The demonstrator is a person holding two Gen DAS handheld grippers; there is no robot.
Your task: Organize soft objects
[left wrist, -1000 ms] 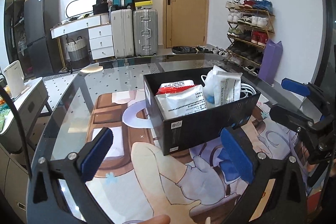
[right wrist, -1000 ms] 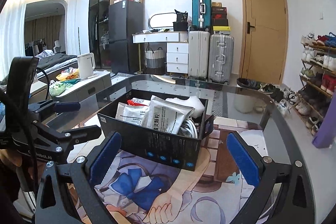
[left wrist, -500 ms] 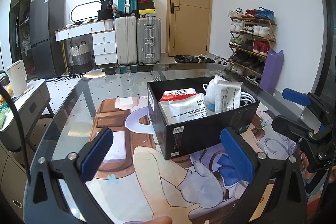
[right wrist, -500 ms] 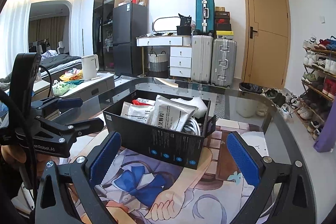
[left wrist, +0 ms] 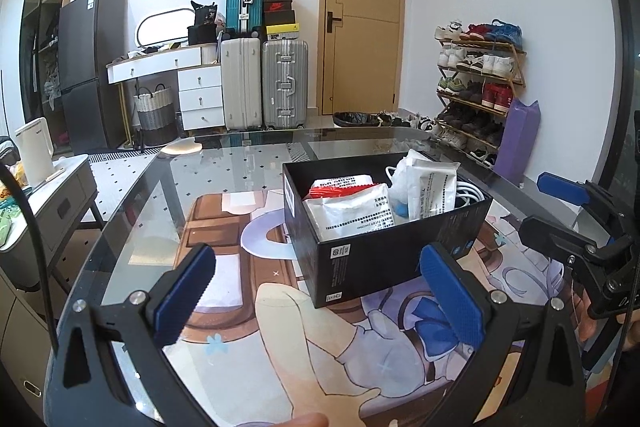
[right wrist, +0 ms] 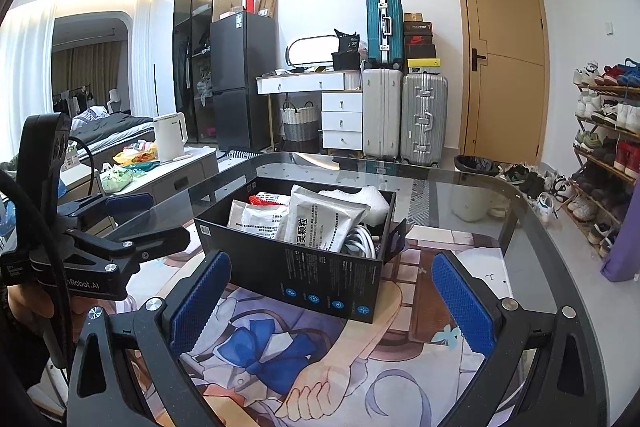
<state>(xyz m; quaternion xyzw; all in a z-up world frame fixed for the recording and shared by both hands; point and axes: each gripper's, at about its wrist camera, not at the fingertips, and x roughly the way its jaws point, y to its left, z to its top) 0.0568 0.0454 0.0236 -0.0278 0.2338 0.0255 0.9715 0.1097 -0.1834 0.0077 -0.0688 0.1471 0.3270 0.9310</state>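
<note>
On the glass table (left wrist: 120, 227), toward its far right part, the black box (left wrist: 384, 259) is sitting on the anime mat (left wrist: 320, 347) with the soft packets (left wrist: 352, 213) already standing inside it, plus a white cable (right wrist: 360, 241). Over the last second both tools have been lifting and easing back a bit, so the box looks lower in each view now. My guess is the packing is basically done. Left gripper (left wrist: 316, 291) and right gripper (right wrist: 328, 297) are both spread wide, holding nothing, hovering at the near edge. Box's long axis is running from near-left toward the far-right corner, open side up, packets upright.
</note>
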